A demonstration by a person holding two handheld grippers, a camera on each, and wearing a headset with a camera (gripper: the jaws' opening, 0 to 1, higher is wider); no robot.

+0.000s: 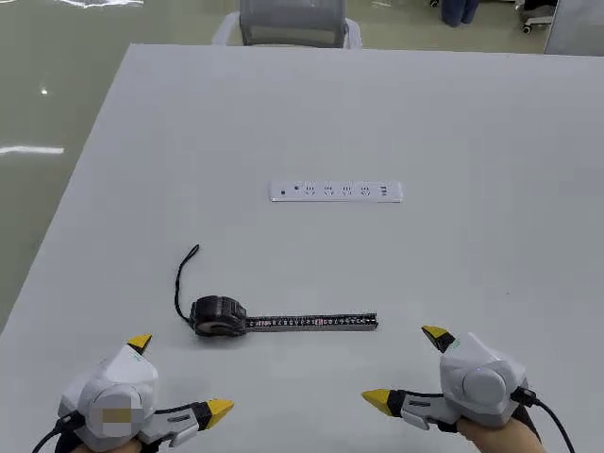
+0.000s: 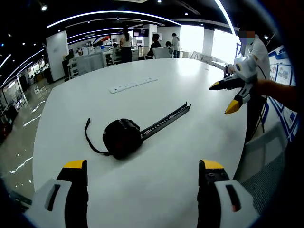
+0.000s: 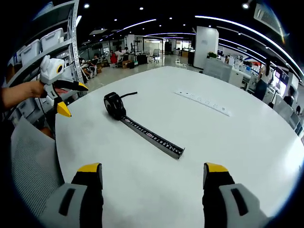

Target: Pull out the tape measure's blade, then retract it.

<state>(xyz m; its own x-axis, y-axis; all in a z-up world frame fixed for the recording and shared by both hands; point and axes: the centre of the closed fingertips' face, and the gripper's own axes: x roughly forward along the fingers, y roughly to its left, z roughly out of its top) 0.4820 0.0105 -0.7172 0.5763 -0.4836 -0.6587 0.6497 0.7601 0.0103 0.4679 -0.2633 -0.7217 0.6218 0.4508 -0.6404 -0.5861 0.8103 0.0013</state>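
A black tape measure (image 1: 218,315) lies on the white table (image 1: 330,123), its blade (image 1: 311,323) pulled out to the right and flat on the surface, a black wrist strap (image 1: 183,276) curling behind it. My left gripper (image 1: 179,374) hovers open near the front left, short of the case (image 2: 122,137). My right gripper (image 1: 408,366) stands open at the front right, just past the blade's tip (image 3: 175,151). Nothing sits between either pair of jaws. The case (image 3: 114,103) lies farther off in the right gripper view.
A white power strip (image 1: 336,192) lies beyond the tape measure mid-table. A grey chair (image 1: 291,23) stands at the far edge. The table's left edge runs diagonally beside a glossy floor. People stand far off in the room.
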